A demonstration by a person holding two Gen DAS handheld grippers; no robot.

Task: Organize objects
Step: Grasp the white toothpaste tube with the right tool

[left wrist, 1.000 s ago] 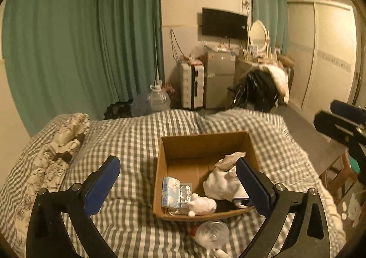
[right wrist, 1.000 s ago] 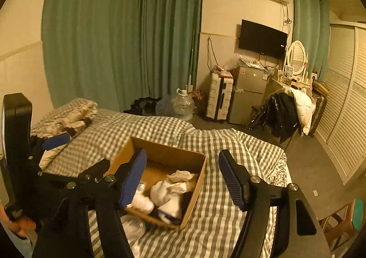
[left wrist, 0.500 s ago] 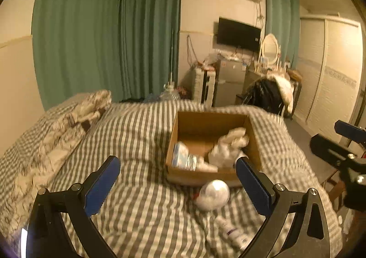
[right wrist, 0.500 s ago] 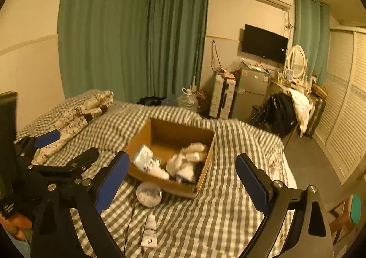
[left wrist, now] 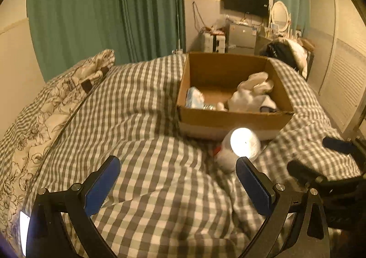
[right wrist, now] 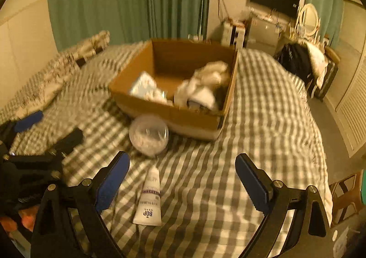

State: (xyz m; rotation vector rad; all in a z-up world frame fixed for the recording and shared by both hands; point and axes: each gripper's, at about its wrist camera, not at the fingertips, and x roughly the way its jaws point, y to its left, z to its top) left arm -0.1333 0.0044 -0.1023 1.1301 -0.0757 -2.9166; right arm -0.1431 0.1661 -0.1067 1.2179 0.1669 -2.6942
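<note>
Right wrist view: the right tool [right wrist: 181, 180] is hovering low over the bed [right wrist: 263, 120], its 2 blue pads spread wide and gripping nothing.
Left wrist view: the left tool [left wrist: 178, 186] is likewise spread and empty, hanging over the checked cover.
Tube: a white tube [right wrist: 148, 198] is lying flat on the cover between the right tool's fingers, nearer its left finger, cap pointing toward the box.
Jar: a clear round jar [right wrist: 148, 135] is resting on its side just in front of the box, seemingly touching its near wall.
Box: the cardboard box [right wrist: 173, 118] is sitting open, already holding a packet and white cloth.
Step in hand: probably lining up on the tube.
Doing it well: centring the pads across the tube's width, lowering without digging into the soft cover, and squeezing gently, since a tube deforms.
</note>
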